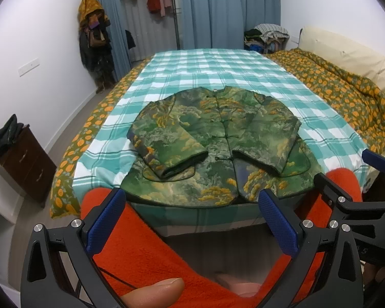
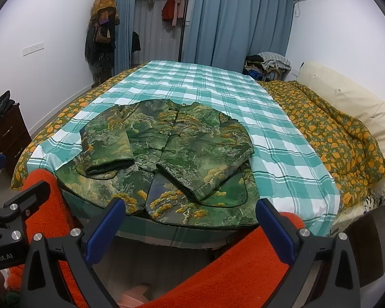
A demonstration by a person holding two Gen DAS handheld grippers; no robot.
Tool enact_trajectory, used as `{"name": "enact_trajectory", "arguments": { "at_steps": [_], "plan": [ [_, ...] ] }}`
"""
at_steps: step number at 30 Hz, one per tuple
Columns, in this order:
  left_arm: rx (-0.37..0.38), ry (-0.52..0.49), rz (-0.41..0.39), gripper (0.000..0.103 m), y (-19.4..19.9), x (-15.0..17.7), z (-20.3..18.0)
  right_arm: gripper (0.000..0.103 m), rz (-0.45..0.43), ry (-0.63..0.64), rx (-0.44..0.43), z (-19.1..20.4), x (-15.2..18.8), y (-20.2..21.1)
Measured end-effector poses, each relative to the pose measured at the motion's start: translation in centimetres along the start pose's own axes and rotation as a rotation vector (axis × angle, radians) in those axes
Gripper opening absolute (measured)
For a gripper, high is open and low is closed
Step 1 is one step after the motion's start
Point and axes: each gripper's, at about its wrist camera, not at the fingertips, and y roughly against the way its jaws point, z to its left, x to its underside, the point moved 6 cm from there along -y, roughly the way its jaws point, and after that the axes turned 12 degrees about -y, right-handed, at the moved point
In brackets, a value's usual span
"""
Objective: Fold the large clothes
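A green jacket with yellow landscape print [image 1: 215,138] [image 2: 166,154] lies face up on the teal checked sheet [image 1: 213,69] [image 2: 205,84], at the bed's near edge. Both sleeves are folded in across its front and the hem hangs a little over the edge. My left gripper [image 1: 192,208] is open, held back from the bed just short of the hem, with nothing between its blue pads. My right gripper [image 2: 190,218] is also open and empty, in front of the hem's right half. The right gripper's black frame shows in the left wrist view at the right edge.
A person's legs in orange fleece [image 1: 151,251] [image 2: 241,269] sit under both grippers, and a thumb [image 1: 154,291] shows low in the left wrist view. An orange-flowered quilt [image 2: 328,133] lies bunched along the bed's right side. A dark nightstand [image 1: 25,161] stands left of the bed.
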Motion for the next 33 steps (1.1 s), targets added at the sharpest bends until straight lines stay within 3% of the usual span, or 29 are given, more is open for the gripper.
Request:
{"name": "enact_trajectory", "arguments": {
  "at_steps": [33],
  "plan": [
    [0.006,0.011,-0.005,0.103,0.12,0.12,0.29,0.103,0.020,-0.016,-0.007,-0.44,0.14,-0.29]
  ]
}}
